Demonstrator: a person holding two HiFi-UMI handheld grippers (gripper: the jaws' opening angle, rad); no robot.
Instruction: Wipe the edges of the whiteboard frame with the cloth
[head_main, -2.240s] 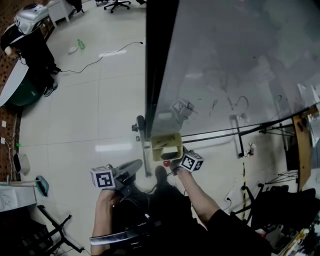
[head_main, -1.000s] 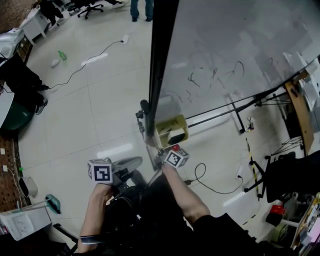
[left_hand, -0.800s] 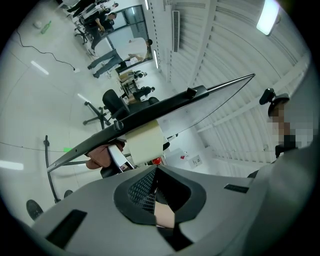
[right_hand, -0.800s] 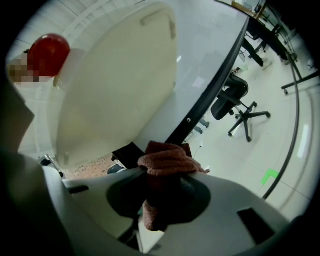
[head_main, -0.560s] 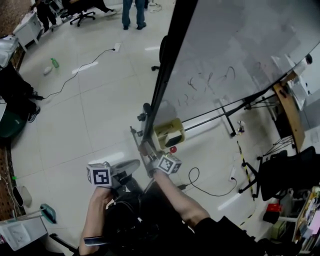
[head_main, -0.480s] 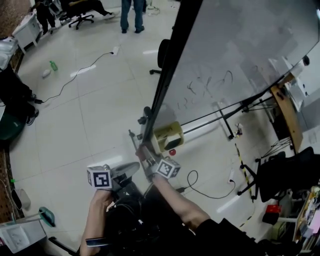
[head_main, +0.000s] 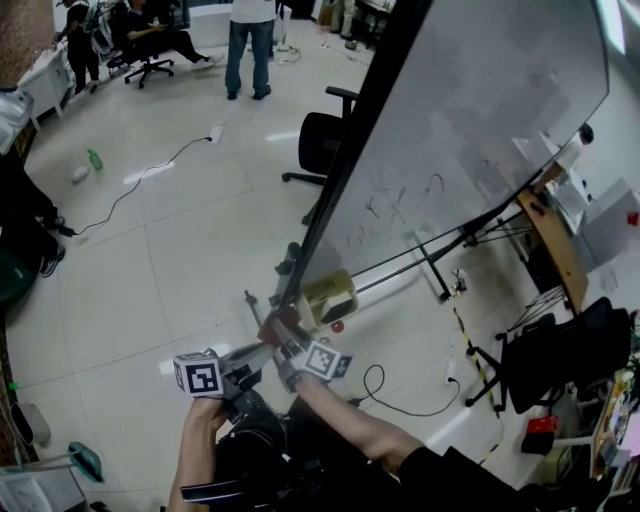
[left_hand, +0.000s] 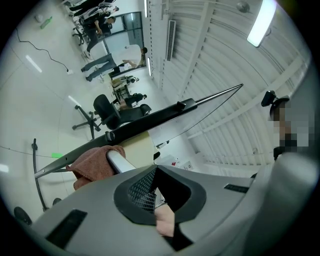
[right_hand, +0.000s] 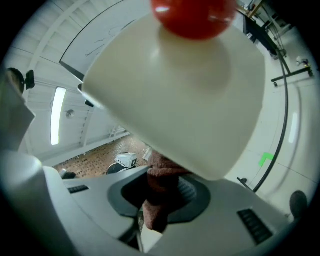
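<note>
The right gripper (right_hand: 157, 189) is clamping its 2 jaws on the cloth (right_hand: 159, 192), a rust-brown towel bunching up out of the narrow gap between the pads. In the head view the cloth (head_main: 279, 325) is pressing against the bottom end of the dark frame (head_main: 345, 160), just below a beige tray (head_main: 326, 298) hanging at the board's lower corner. A red ball (head_main: 336, 326) is sitting just under the tray, and in the right gripper view the tray's underside is filling most of the picture right above the jaws.

The left gripper (left_hand: 156, 172) is hanging just left of the right one, off the frame, with its 2 jaws closing together on nothing; its view is looking past the cloth along the frame.

The whiteboard (head_main: 480, 110) is leaning away up and to the right, with faint pen marks on its lower part. Farther off on the pale floor (head_main: 150, 260) a black chair (head_main: 320, 145) is standing beside the frame, a cable (head_main: 150, 170) is trailing to the left, and a person (head_main: 248, 45) is standing near the back.
</note>
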